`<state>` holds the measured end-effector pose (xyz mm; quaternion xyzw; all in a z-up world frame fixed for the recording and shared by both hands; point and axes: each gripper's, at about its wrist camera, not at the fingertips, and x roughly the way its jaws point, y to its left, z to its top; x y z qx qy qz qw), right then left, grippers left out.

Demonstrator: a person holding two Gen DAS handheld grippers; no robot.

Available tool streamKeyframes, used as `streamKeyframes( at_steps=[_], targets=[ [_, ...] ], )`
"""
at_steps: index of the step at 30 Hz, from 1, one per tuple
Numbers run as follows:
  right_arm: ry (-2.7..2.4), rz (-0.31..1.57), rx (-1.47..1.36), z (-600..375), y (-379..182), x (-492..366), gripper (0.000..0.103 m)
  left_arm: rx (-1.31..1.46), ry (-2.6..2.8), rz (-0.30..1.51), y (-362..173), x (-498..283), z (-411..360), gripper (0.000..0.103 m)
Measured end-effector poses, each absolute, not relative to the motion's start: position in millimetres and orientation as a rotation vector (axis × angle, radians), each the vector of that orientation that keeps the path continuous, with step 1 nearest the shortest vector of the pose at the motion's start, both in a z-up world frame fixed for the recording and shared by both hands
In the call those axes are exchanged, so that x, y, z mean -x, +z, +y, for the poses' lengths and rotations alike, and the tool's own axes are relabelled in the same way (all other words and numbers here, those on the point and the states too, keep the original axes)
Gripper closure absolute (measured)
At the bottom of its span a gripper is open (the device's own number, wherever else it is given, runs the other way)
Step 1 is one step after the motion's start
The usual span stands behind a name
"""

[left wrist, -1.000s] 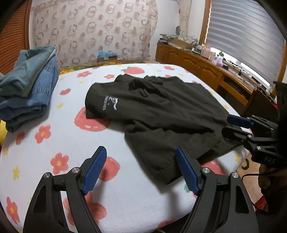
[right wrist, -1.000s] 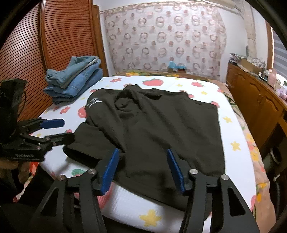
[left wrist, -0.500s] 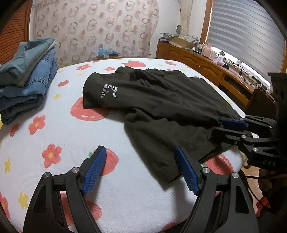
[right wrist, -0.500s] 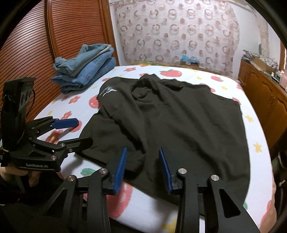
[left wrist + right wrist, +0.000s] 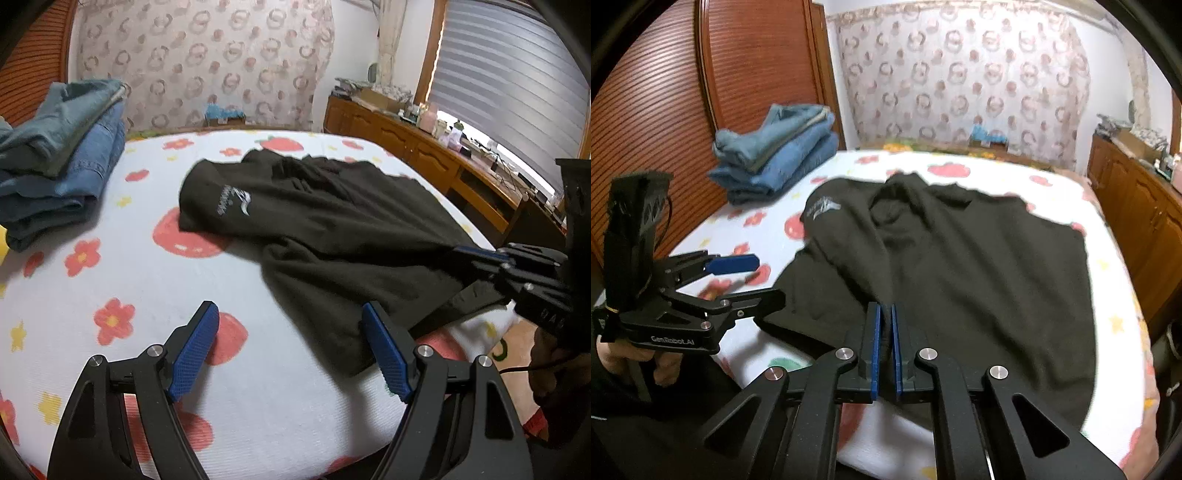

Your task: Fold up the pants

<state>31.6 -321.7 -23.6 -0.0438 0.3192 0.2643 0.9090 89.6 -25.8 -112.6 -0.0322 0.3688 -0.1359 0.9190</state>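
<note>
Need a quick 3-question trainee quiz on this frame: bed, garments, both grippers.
1. True or false: the right gripper is shut on the near edge of the black fabric pants.
2. The left gripper is: A) open over the flower-print bed sheet; B) clamped on denim.
3. Fill in: the folded blue denim stack lies near the bed's far ____ corner, seen from the left wrist.

Key: 1 true; 2 A; 3 left.
</note>
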Motion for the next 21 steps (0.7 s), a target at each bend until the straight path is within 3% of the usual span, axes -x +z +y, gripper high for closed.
streamKeyframes(
  at_steps=[21],
  targets=[
    [0.413, 0.524, 0.099, -369, 9, 21, 0.098, 0.076, -0.306, 0.707, -94, -87, -31, 0.023]
  ],
)
